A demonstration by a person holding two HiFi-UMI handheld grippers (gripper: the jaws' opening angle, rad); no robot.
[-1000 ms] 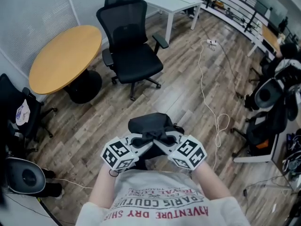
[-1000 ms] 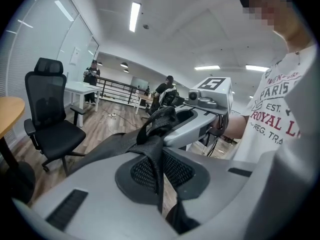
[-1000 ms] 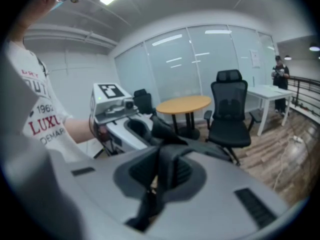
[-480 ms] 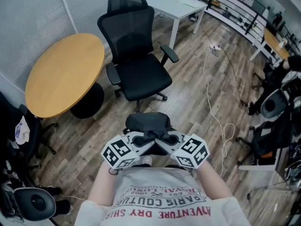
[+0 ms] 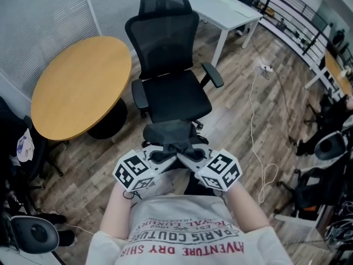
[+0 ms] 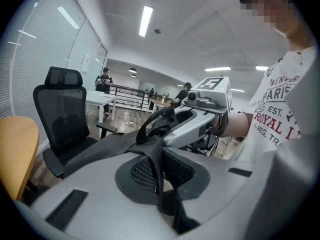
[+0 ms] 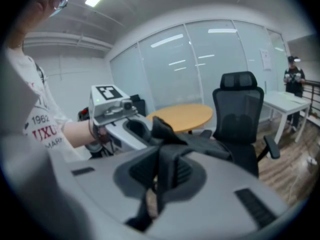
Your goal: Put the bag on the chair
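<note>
A dark grey bag [image 5: 168, 132] hangs in front of me by its straps, just before the front edge of the black office chair [image 5: 172, 93]. My left gripper [image 5: 159, 157] is shut on a bag strap [image 6: 152, 149], and my right gripper [image 5: 186, 156] is shut on the other strap [image 7: 167, 171]. The two grippers meet nose to nose above the bag's near edge. From the left gripper view the bag's body [image 6: 100, 151] stretches toward the chair [image 6: 62, 119]. The chair's seat is bare.
A round wooden table [image 5: 80, 87] stands left of the chair, a white desk [image 5: 229, 7] behind it. A white cable [image 5: 259, 120] runs over the wood floor at right. Black chairs and gear sit at far left [image 5: 22, 148] and far right [image 5: 325, 148].
The chair has come nearer and more central in the head view as I carry the bag toward it. Both grippers keep the same hold on the straps.
</note>
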